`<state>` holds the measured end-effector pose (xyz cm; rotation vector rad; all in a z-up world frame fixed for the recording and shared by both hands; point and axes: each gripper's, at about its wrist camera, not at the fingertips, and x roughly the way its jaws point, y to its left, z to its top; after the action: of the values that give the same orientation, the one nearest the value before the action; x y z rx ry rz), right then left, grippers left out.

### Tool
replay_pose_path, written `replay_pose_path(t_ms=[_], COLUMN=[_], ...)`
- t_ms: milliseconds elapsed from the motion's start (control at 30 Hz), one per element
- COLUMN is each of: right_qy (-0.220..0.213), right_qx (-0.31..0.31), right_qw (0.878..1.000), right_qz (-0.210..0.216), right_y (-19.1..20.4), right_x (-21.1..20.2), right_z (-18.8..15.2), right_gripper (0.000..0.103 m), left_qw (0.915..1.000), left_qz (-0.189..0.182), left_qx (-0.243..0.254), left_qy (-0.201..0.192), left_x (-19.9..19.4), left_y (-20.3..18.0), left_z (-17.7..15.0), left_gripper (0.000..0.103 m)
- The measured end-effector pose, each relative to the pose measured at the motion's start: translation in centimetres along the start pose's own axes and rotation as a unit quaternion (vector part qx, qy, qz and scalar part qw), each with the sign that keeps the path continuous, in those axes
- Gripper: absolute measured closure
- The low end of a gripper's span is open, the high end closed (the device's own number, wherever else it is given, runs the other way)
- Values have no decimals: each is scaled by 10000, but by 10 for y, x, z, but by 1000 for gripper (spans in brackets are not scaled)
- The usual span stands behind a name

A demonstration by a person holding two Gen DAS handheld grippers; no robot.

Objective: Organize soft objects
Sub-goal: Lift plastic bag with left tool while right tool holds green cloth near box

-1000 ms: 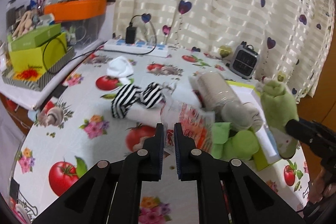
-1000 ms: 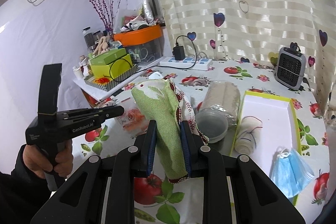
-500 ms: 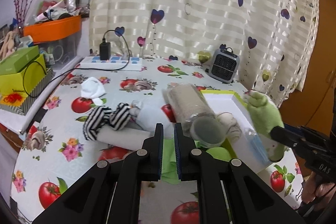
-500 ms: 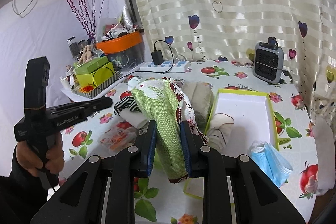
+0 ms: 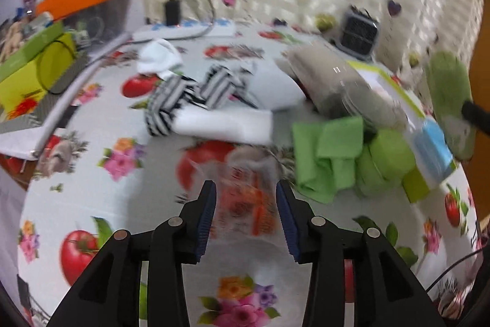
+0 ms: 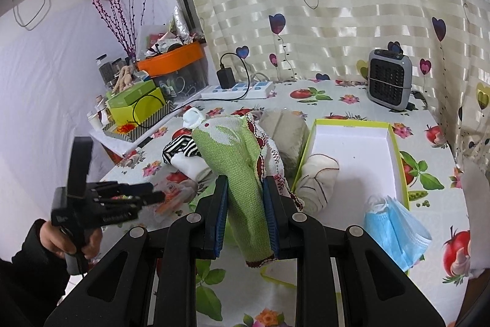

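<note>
My left gripper (image 5: 245, 192) points down at the table and its jaws are opening. A clear plastic packet with orange contents (image 5: 248, 204) lies between the pads, which stand apart from it; the picture is blurred. My right gripper (image 6: 245, 186) is shut on a green knitted sock with a white and red trim (image 6: 235, 161), held above the table beside the white box with a green rim (image 6: 355, 155). A rolled beige sock (image 6: 318, 183) leans in that box's near corner. A striped sock (image 5: 183, 94), a white roll (image 5: 223, 124) and green cloths (image 5: 330, 155) lie nearby.
A clear jar with beige filling (image 5: 337, 88) lies on its side by the box. A blue face mask (image 6: 395, 229) hangs over the box's near edge. A small heater (image 6: 389, 78), a power strip (image 6: 235, 89) and stacked boxes (image 6: 134, 106) line the back and left.
The left gripper has sunk toward the table and its jaws have spread from shut to either side of the packet. The right gripper keeps its hold on the green sock.
</note>
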<state>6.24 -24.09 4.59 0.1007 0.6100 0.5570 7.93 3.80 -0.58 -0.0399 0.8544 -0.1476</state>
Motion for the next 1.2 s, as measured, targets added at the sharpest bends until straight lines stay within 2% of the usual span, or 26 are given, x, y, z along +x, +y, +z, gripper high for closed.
replay_pose_path(t_ms=[133,200,333,500,800,1033,1200], right_qy=[-14,-22,-8,30,39,52,45], right_qx=[26,36,12,-5,-10,-19,-14], right_qw=[10000,10000,10000,10000,10000,10000,10000], right_qz=[-30,-29,0,22,34,33,35], right_y=[-1,-1,0,4,5,8,8], right_x=[-2,-2,-1,1,2,3,3], right_z=[0,0,0,-1,-1,-2,-2], right_gripper=[80,80,80,80,80,79,79], left_qw=[9997,9995,9982,9984,9987,9982,9984], left_qz=[78,153,362,377,321,387,441], left_qx=[225,257,318,323,324,322,267], left_qy=[77,129,349,283,217,319,218], left_x=[11,15,28,27,26,28,27], left_y=[-9,-7,-5,-4,-2,-4,-6], left_z=[-5,-7,-14,-16,-16,-13,-17], left_gripper=[55,47,41,35,35,35,34])
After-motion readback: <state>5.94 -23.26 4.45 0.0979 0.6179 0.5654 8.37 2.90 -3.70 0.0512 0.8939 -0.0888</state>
